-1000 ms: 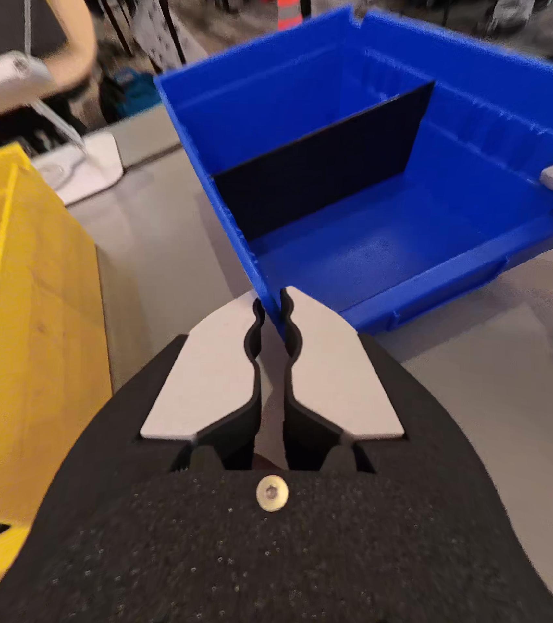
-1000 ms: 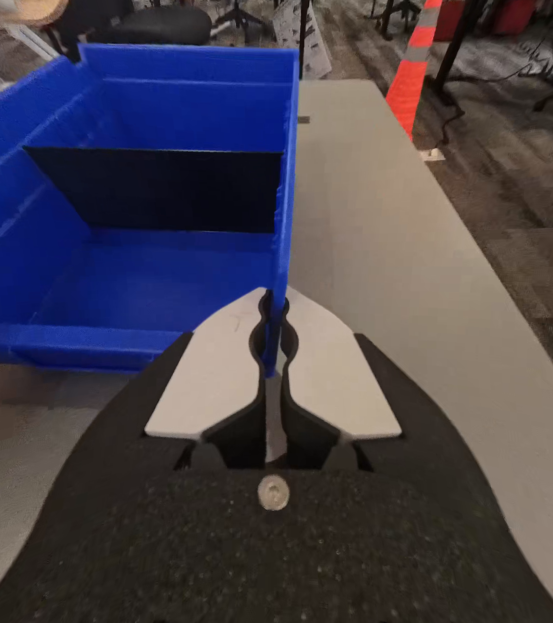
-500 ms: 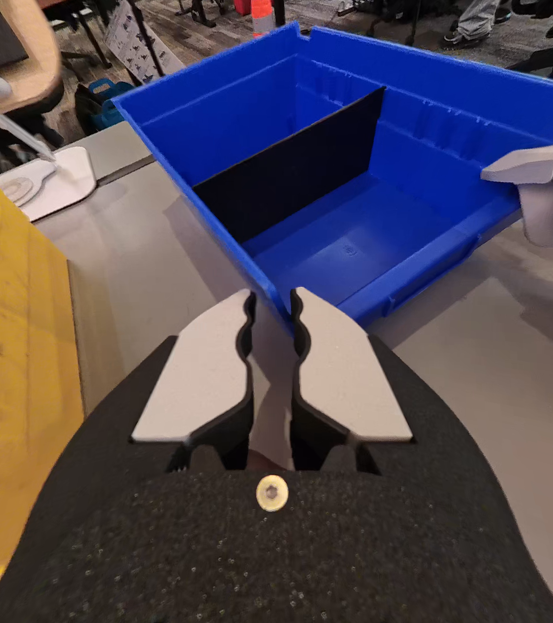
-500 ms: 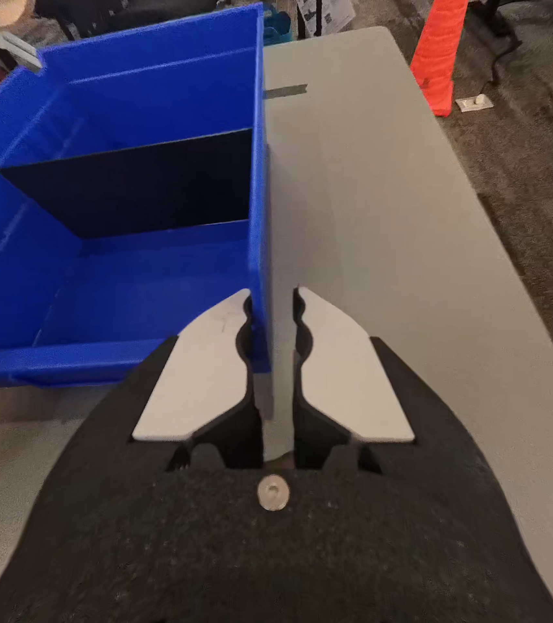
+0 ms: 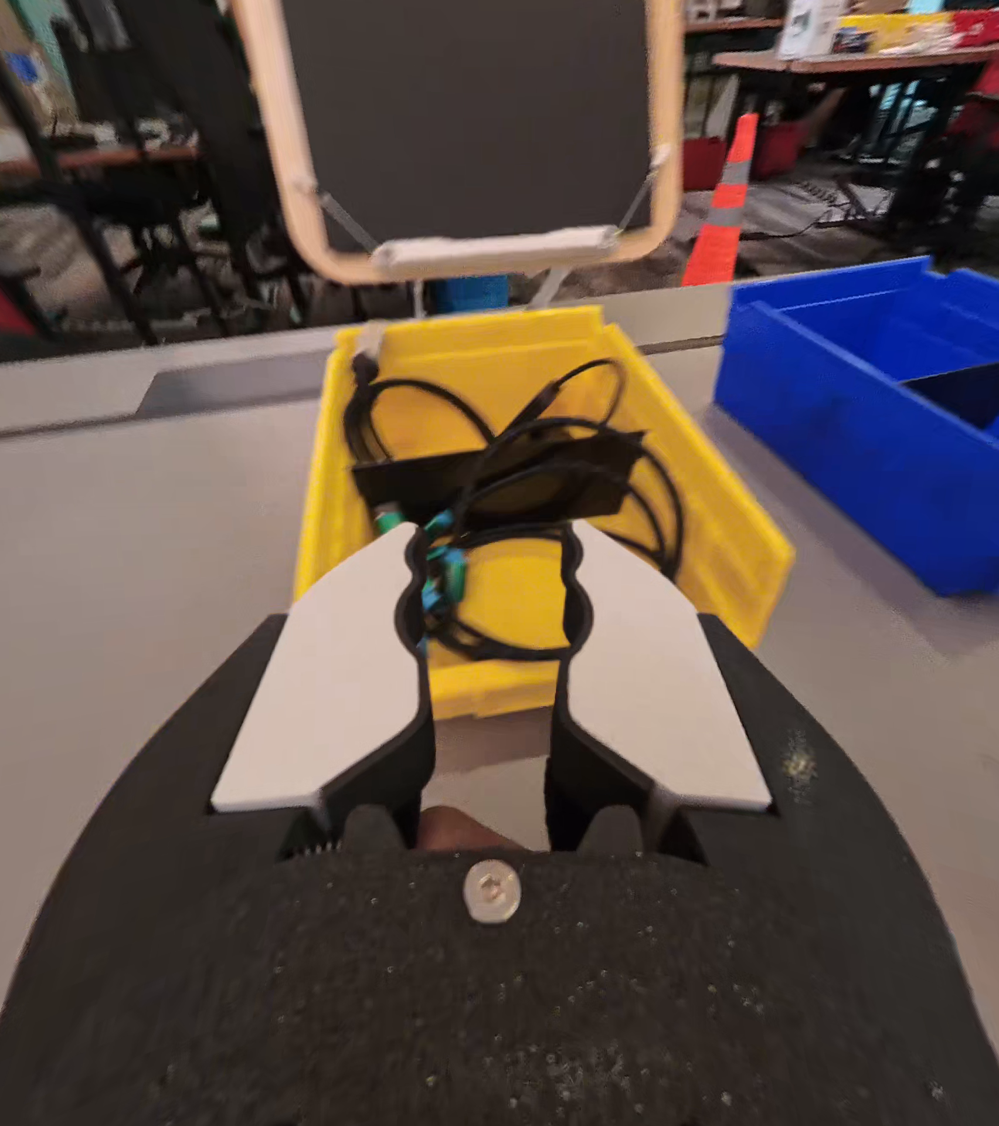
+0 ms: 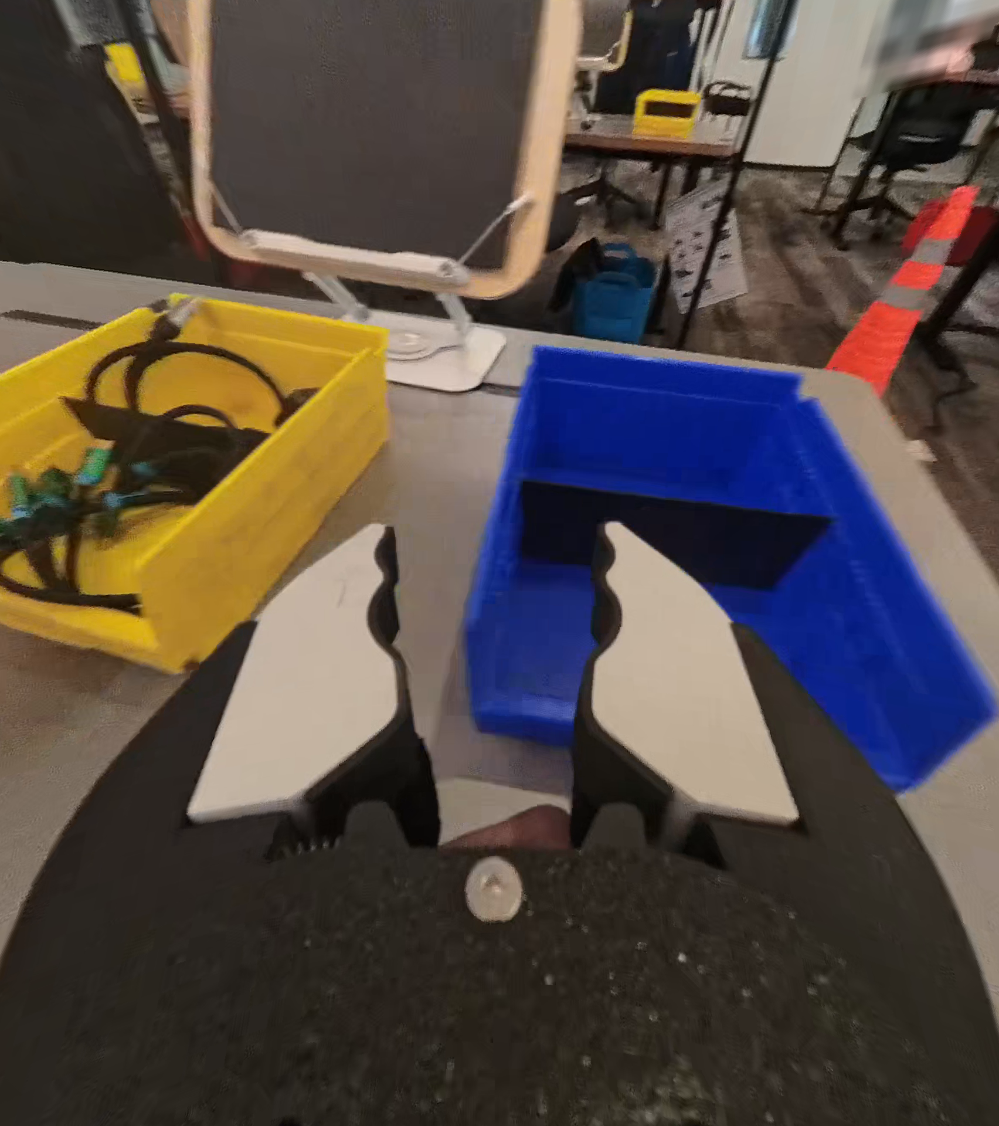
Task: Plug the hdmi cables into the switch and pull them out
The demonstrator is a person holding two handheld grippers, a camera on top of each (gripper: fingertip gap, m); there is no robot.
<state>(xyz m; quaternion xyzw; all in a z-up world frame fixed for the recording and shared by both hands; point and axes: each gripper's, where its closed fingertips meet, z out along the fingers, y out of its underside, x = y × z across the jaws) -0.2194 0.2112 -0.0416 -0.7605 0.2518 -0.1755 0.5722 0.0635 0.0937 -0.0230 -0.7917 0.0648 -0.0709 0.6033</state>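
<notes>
A yellow bin [image 5: 722, 536] holds a tangle of black HDMI cables [image 5: 546, 475] with teal and green plug ends [image 5: 445, 573]. A flat black piece lies across the bin among them; I cannot tell whether it is the switch. My left gripper [image 5: 491, 542] is open and empty, above the bin's near end. In the right wrist view the yellow bin [image 6: 253, 536], cables [image 6: 180, 445] and plug ends [image 6: 46, 493] lie at the left. My right gripper [image 6: 497, 530] is open and empty, above the table in front of the gap between the bins.
A blue bin [image 6: 887, 640] with a black divider [image 6: 698, 548] stands right of the yellow one, seen also in the left wrist view [image 5: 881, 475]. A dark panel in a beige frame [image 6: 375, 122] stands on a stand behind. An orange cone [image 5: 722, 213] is on the floor beyond.
Both grippers let go of the blue bin's walls, opened wide and drew back. The left view swung from the blue bin to the yellow bin.
</notes>
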